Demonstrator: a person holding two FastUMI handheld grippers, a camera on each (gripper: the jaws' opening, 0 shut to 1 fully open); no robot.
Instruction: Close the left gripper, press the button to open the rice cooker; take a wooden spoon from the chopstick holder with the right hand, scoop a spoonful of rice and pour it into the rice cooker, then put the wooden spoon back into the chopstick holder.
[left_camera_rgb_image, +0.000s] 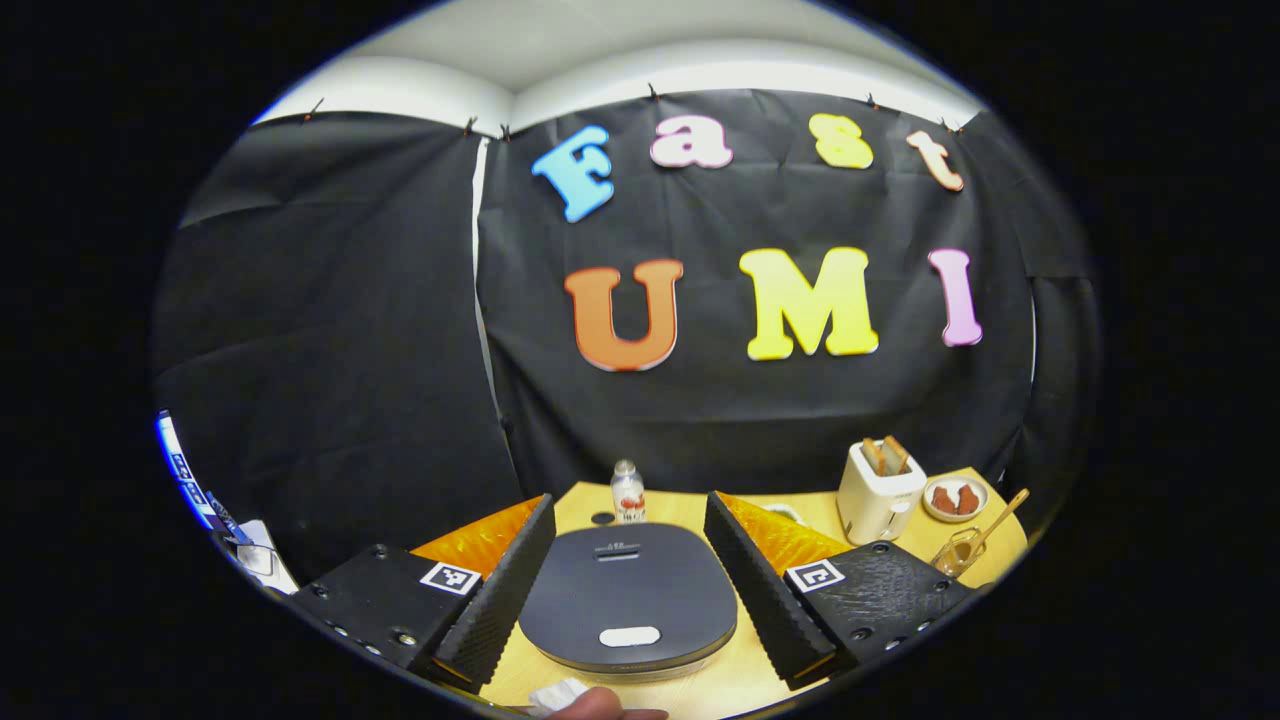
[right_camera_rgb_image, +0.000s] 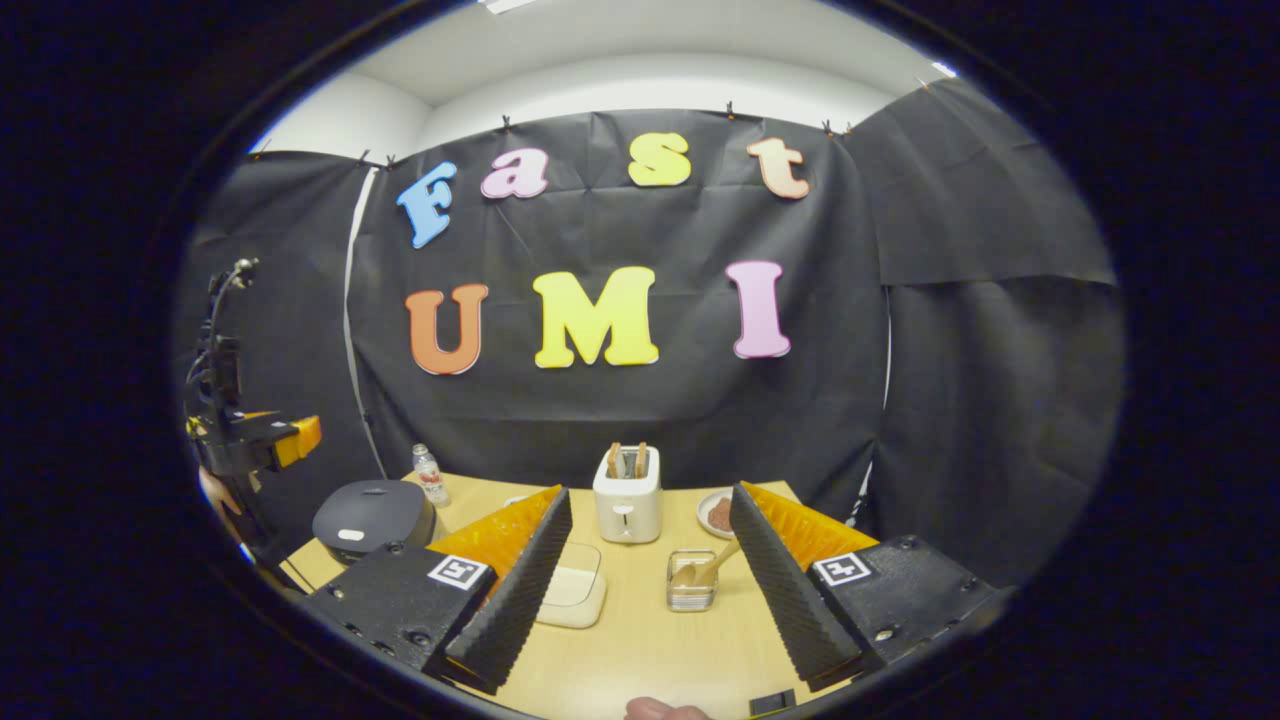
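We hold a gripper in each hand above a pale wooden tabletop (right_camera_rgb_image: 640, 640), facing the black cloth wall of the booth.

In the left gripper view, the left gripper (left_camera_rgb_image: 628, 580) hovers with its fingers spread wide and gripping nothing. Between them, on the tabletop, sits the rice cooker (left_camera_rgb_image: 628, 600), dark grey, its lid closed. A pale oval button (left_camera_rgb_image: 629, 636) lies on the near edge of the lid. Just beyond the cooker stands a small clear bottle (left_camera_rgb_image: 627, 492). Far to the right we see a white toaster (left_camera_rgb_image: 878, 490) with two slices standing in its slots, and right of it a small plate (left_camera_rgb_image: 955, 498) of brownish food. Nearer, at the right edge, the clear chopstick holder (left_camera_rgb_image: 957, 553) carries the wooden spoon (left_camera_rgb_image: 995, 527), whose handle leans up and to the right.

In the right gripper view, the right gripper (right_camera_rgb_image: 650, 580) also has its fingers wide apart, with nothing between them. The chopstick holder (right_camera_rgb_image: 691, 580) stands on the tabletop in the gap between the fingers, the wooden spoon (right_camera_rgb_image: 708, 570) resting in it, handle tilted to the right. Left of it lies a flat cream-coloured box with a lid (right_camera_rgb_image: 572, 592), partly hidden by the left finger; we cannot tell what is inside. The toaster (right_camera_rgb_image: 627, 493) stands farther back, the plate (right_camera_rgb_image: 716, 514) to its right. At the far left are the rice cooker (right_camera_rgb_image: 372, 515) and the bottle (right_camera_rgb_image: 430, 475), with the left gripper (right_camera_rgb_image: 262, 432) raised above them.
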